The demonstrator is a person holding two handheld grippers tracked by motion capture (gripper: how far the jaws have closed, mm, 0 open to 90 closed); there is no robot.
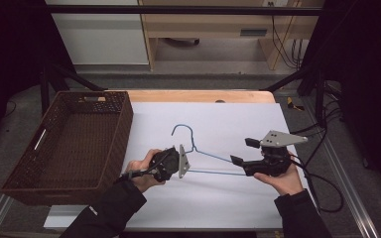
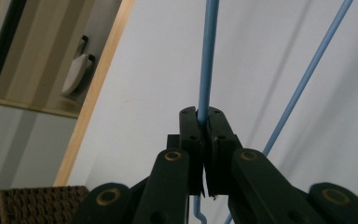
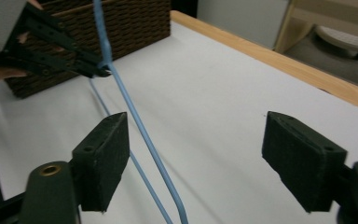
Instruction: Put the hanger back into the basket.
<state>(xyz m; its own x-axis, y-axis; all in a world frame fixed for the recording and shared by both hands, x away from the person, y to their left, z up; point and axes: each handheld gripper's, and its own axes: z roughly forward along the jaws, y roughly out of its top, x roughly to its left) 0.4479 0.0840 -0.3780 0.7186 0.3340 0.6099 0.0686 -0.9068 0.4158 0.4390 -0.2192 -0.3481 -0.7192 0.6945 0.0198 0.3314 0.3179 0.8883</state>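
A blue wire hanger lies across the white sheet, its hook pointing to the far side. My left gripper is shut on one wire of the hanger, which runs straight up out of the closed pads. My right gripper stands open at the hanger's right end. In the right gripper view the blue wire passes between the wide-apart jaws, close to the left pad and clear of the right one. The left gripper shows farther off, clamped on the wire.
A dark woven basket stands at the left of the sheet, its inside bare. The table's wooden far edge runs behind the sheet. Cables trail off the right side. Black frame posts stand at both back corners.
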